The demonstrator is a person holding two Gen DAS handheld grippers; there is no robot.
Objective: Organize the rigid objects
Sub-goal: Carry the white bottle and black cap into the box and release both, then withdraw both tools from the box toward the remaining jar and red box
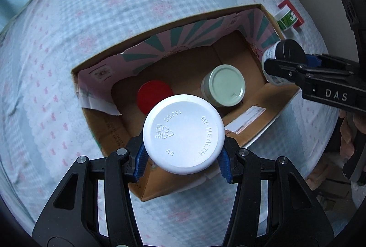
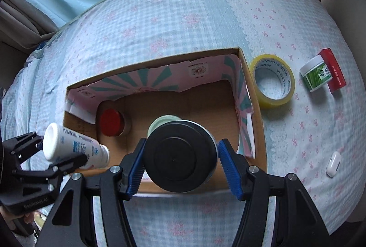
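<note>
Currently left gripper (image 1: pixel 183 158) is clamped on the white bottle (image 1: pixel 183 134), held over the cardboard box (image 2: pixel 251 78) near edge at 6 o'clock. Inside the box: red-lidded jar (image 2: pixel 112 121) at 9 o'clock, pale green-lidded jar (image 1: pixel 226 85) mid-floor. Right gripper (image 2: pixel 183 167) grasps the black-capped bottle (image 2: pixel 180 156) over the box. On the bed (image 2: pixel 183 18) at 3 o'clock: tape roll (image 2: pixel 272 81), green tub (image 2: pixel 316 74), red box (image 2: pixel 332 70), white earbud case (image 2: pixel 333 164).

Inside the cardboard box (image 2: pixel 254 110), a red-lidded jar (image 2: pixel 111 122) fills the far-left corner and a pale green-lidded jar (image 1: pixel 225 85) stands mid-floor; bare floor lies between them and along the right wall. Outside, right of the box, a tape roll (image 2: pixel 272 80) sits just beside the wall.
</note>
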